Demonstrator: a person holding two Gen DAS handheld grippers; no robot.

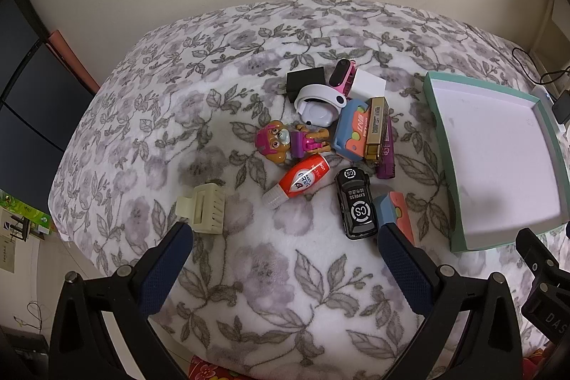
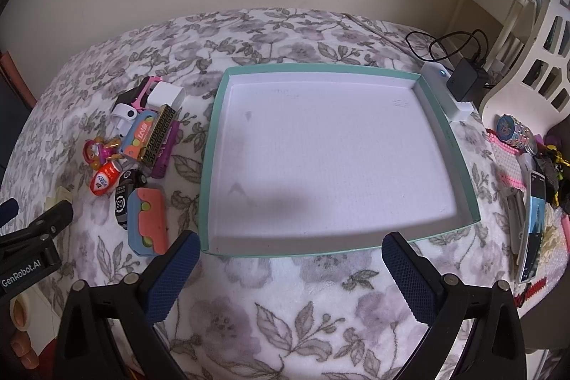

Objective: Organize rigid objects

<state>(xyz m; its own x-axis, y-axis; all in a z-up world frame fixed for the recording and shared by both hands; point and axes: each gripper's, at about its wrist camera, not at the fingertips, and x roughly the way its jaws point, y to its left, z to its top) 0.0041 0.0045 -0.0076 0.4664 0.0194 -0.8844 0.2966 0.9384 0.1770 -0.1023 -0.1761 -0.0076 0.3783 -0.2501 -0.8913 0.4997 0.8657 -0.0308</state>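
Observation:
A pile of small rigid items lies on a floral blanket [image 1: 249, 273]: a black toy car [image 1: 356, 203], a red-and-white tube [image 1: 299, 182], a pup figure [image 1: 285, 141], a cream hair claw [image 1: 205, 208], a blue-orange case [image 1: 351, 134], a gold box [image 1: 376, 127] and a pink-white watch [image 1: 320, 97]. An empty teal-rimmed white tray [image 2: 210, 145] lies to their right. My left gripper [image 1: 285, 251] is open and empty, just short of the pile. My right gripper [image 2: 288, 259] is open and empty at the tray's near edge.
A black charger [image 2: 466, 79] with cable and a white device [image 2: 445, 91] sit behind the tray. A wristwatch [image 2: 513, 132], a phone [image 2: 532, 230] and pink beaded items lie to the right. A white shelf [image 2: 534, 34] stands at far right.

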